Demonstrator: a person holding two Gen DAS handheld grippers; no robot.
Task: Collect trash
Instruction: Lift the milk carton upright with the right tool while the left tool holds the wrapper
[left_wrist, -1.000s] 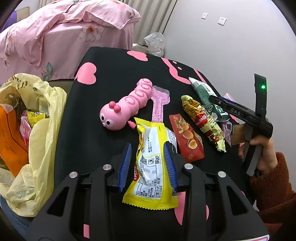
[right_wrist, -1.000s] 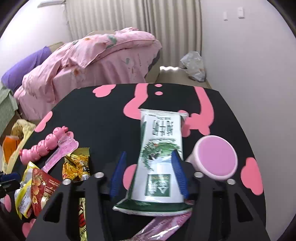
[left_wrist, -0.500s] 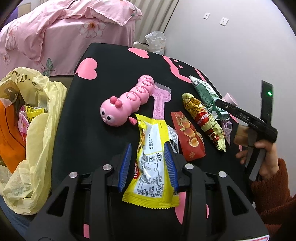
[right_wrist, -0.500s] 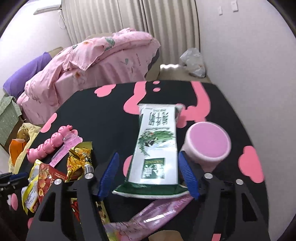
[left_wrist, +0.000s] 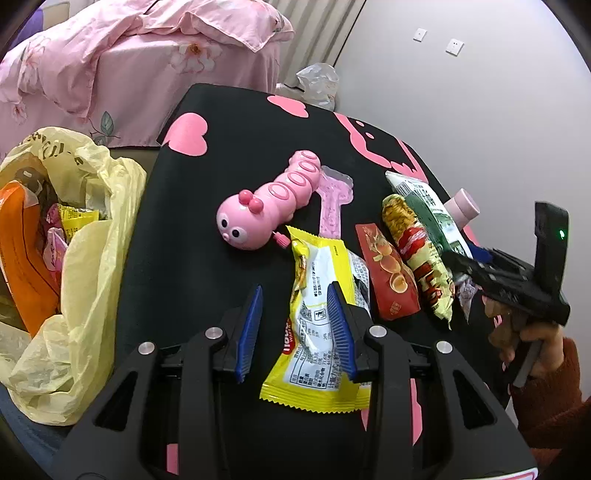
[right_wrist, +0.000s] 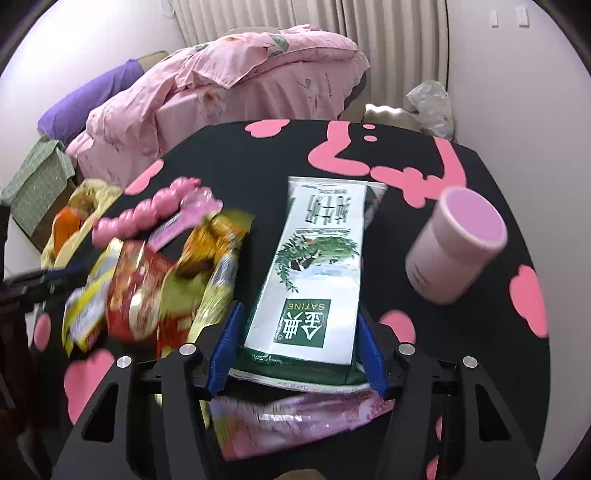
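My left gripper (left_wrist: 295, 332) hovers open over a yellow snack wrapper (left_wrist: 317, 295) on the black table (left_wrist: 229, 110). Its right pad overlaps the wrapper and its left pad stands clear of it. My right gripper (right_wrist: 297, 350) has a green and white carton pack (right_wrist: 314, 266) between its jaws. The jaws are closing and both blue pads lie against the pack's sides. A red wrapper (left_wrist: 388, 273) and a gold and red wrapper (left_wrist: 417, 251) lie between the two grippers. A pink wrapper (right_wrist: 295, 421) lies under the right gripper.
A yellow plastic bag (left_wrist: 92, 258) holding trash hangs off the table's left side. A pink caterpillar toy (left_wrist: 273, 203) and a clear pink wrapper (left_wrist: 332, 203) lie mid-table. A pink cup (right_wrist: 458, 247) stands right of the pack. A bed with pink bedding stands behind.
The right gripper's jaws widened, then came back in against the pack, and the gripper swung, so the snack wrappers now blur at its left. The left gripper stayed put.
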